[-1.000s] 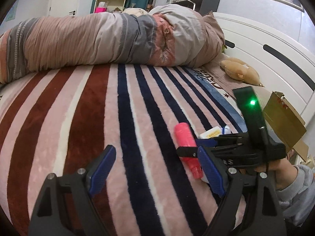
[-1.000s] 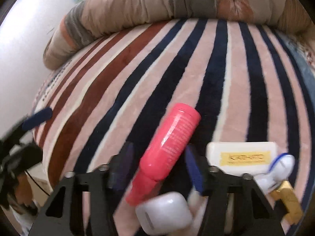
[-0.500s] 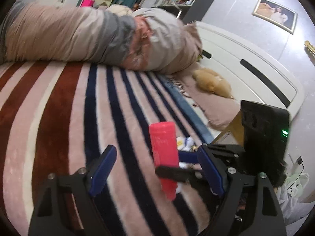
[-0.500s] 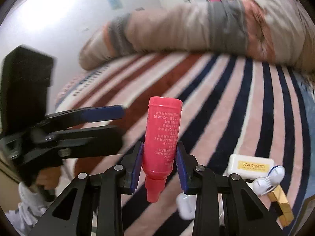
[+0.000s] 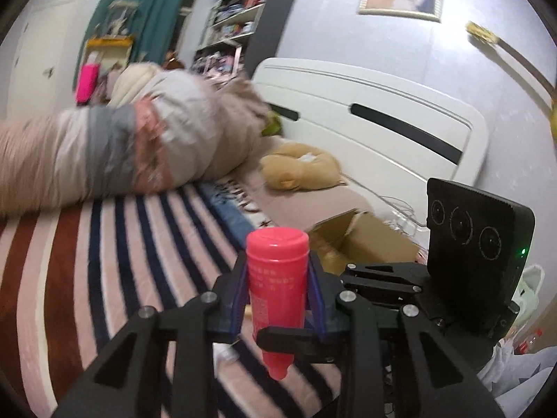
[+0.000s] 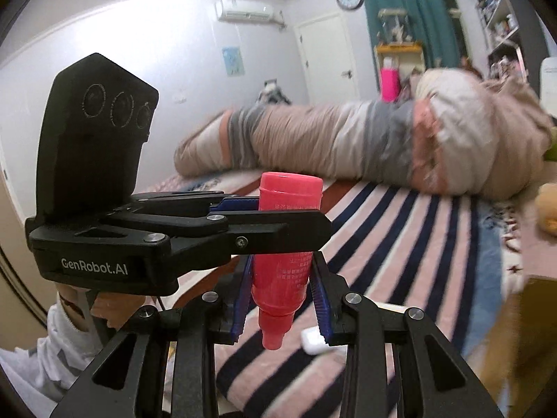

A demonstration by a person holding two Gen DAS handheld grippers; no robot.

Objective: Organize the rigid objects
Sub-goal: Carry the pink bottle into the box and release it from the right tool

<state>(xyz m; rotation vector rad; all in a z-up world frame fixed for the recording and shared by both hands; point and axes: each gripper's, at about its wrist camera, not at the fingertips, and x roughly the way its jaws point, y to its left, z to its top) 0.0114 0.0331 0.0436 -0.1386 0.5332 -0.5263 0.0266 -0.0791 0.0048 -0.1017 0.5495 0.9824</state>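
both the left gripper (image 5: 277, 292) and right gripper (image 6: 281, 292) are clamped on one pink bottle (image 5: 276, 278), fingers crossing

Pink bottle (image 5: 276, 278) upright, cap end pointing down at six o'clock, flat base up at twelve, faint white print on side, lifted clear of striped blanket (image 5: 104, 261)

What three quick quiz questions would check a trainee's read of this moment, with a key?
1. True or false: only the right gripper clamps the pink bottle.
2. Which end of the bottle points down? A: the narrow neck. B: the wide flat end.
3. Fill in: the white earbud case lies on the striped ____.
Key: 1 false, the left gripper grips it too, and both sets of jaws have just been closing on it; 2 A; 3 blanket.
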